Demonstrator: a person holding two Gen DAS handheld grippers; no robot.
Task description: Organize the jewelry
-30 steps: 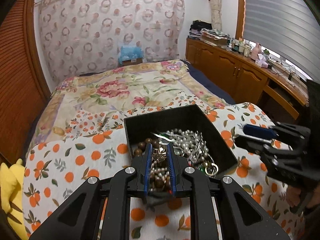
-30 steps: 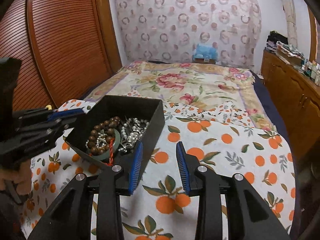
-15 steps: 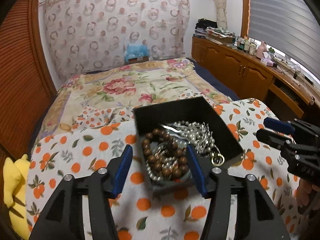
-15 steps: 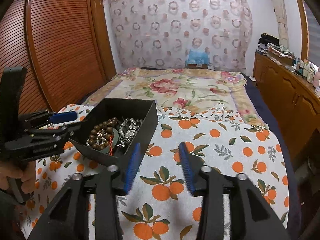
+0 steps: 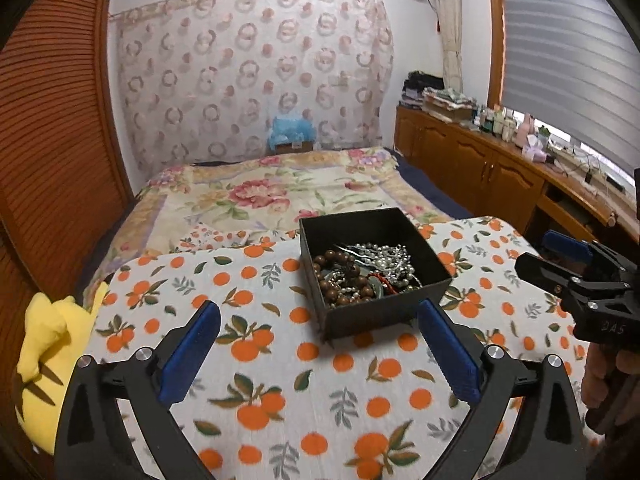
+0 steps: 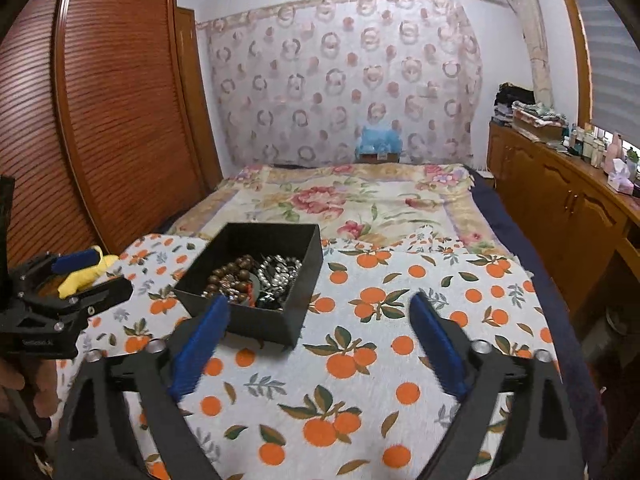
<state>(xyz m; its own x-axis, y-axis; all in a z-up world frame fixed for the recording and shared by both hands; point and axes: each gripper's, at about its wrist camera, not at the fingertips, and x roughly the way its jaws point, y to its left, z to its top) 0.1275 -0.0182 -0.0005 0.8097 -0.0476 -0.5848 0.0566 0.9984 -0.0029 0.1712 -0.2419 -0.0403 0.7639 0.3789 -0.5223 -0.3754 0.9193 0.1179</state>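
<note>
A bed with a floral quilt fills the far half of the room, a louvred wooden wardrobe along its left side and a low wooden cabinet along its right. Across the near end of the bed lies an orange-print cloth. On that cloth stands an open black box, right of centre in the left wrist view. It holds the jewelry: brown wooden beads on its left side and silver pearl strands toward its far right.

The left gripper hangs above the cloth just near the box, its blue-padded jaws opening wide with nothing pinched between them. The right gripper sits near and right of the box, its jaws likewise opening, with only cloth between them. A yellow plush toy lies off the cloth's left edge.
</note>
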